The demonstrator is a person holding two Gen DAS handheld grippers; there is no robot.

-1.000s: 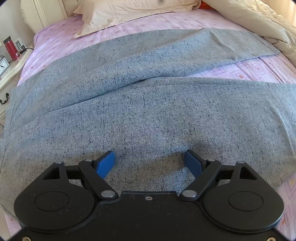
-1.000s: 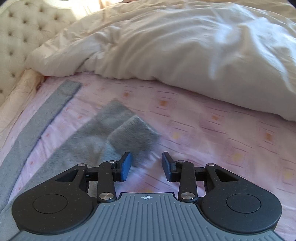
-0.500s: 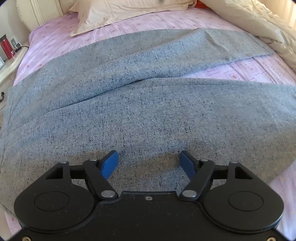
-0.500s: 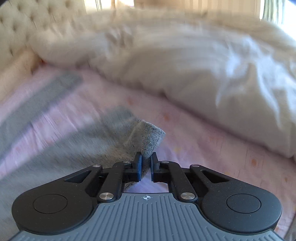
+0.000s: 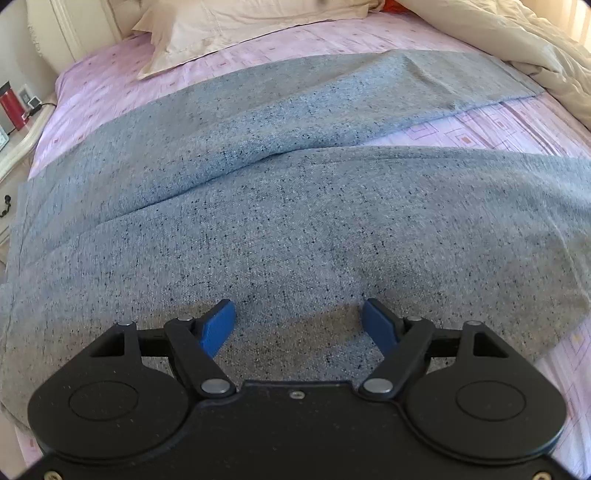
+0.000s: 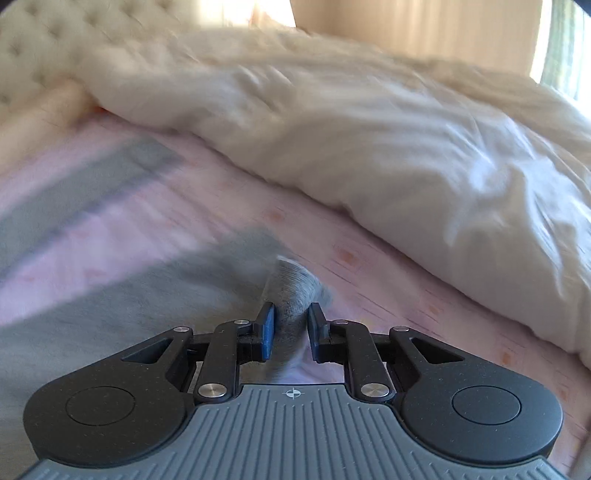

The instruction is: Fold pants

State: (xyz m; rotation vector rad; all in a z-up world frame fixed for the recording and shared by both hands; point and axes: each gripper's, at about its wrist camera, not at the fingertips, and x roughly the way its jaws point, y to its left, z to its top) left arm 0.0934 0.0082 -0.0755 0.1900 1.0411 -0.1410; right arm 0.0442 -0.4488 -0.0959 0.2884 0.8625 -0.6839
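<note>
Pants (image 5: 295, 221): grey flecked knit, spread flat across the bed (image 5: 517, 122), legs splayed apart. Likely soft, light and limp; best taken at hems or waistband.
Left hand-held gripper (image 5: 298, 320): jaws opening wide over the fabric, grasping nothing.
Right hand-held gripper (image 6: 290, 325): jaws opening, a bunched leg hem (image 6: 295, 284) between them.
Nearby: duvet (image 6: 406, 166) beside the hem, pillow (image 5: 229, 33).

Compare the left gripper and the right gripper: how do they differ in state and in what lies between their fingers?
The left gripper stands wide apart over flat pants, pinching nothing; the right gripper stands narrow around a raised bunch of pants fabric. The left gripper's body is black, the right gripper's is ribbed grey. The jaws of both are opening. Both have blue pads and point down at the bed.
</note>
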